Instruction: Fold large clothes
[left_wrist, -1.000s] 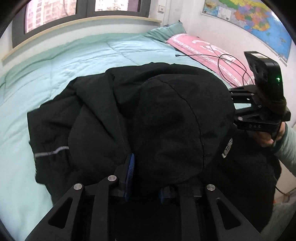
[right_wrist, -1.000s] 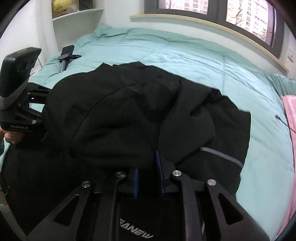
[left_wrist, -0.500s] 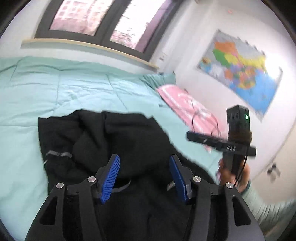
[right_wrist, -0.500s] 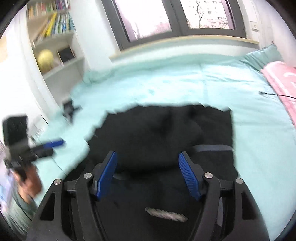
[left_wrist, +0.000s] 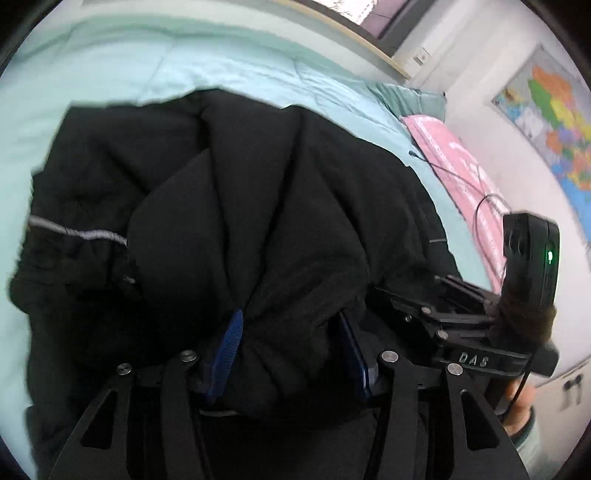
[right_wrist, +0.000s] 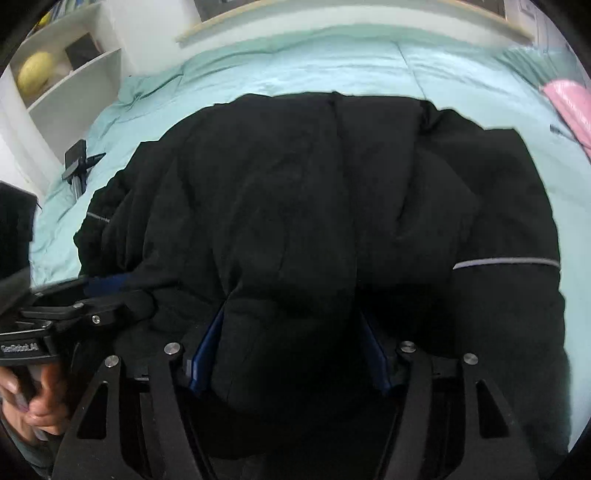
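Black and bunched, the jacket (left_wrist: 258, 206) sprawls across the mint quilt (left_wrist: 155, 62). Our left gripper (left_wrist: 291, 343) has a thick fold wedged between its blue pads (left_wrist: 231, 339), jaws just closing in; our right gripper (right_wrist: 291, 347) likewise squeezes a fat bundle of it.

Mint-green quilt (left_wrist: 221, 70) over bed; pink mat (left_wrist: 458, 166) with black cable (left_wrist: 484, 206); wall map (left_wrist: 554, 122); white shelf (right_wrist: 70, 85).

A home bedroom: bed with mint quilt (left_wrist: 155, 74), wall map (left_wrist: 550, 110), bookshelf (right_wrist: 66, 85).
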